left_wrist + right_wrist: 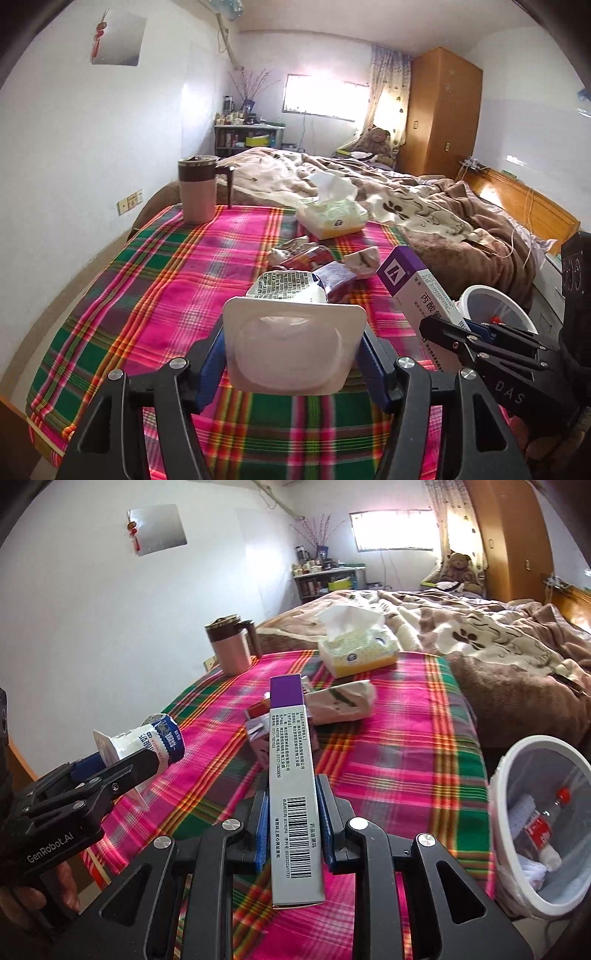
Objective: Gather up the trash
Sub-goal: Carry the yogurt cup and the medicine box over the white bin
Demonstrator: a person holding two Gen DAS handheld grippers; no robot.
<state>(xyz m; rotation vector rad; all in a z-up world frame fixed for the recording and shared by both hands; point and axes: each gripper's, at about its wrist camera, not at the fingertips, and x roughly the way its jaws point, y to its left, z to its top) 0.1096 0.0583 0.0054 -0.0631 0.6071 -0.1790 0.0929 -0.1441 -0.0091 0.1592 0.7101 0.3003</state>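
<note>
My left gripper [293, 354] is shut on a white yogurt cup [291, 343], held above the plaid cloth; it also shows in the right wrist view [147, 744]. My right gripper [291, 827] is shut on a long purple-and-white medicine box [291, 775], also seen in the left wrist view [421, 291]. Crumpled wrappers [314, 262] and a small purple carton [260, 742] lie mid-table. A white trash bin [498, 819] with a bottle and paper inside stands at the table's right edge.
A pink lidded mug [197, 190] stands at the far left of the table. A tissue box [332, 216] sits at the far edge. The plaid-covered table [147, 295] abuts a bed with brown blankets [424, 199]. A wardrobe [439, 110] is beyond.
</note>
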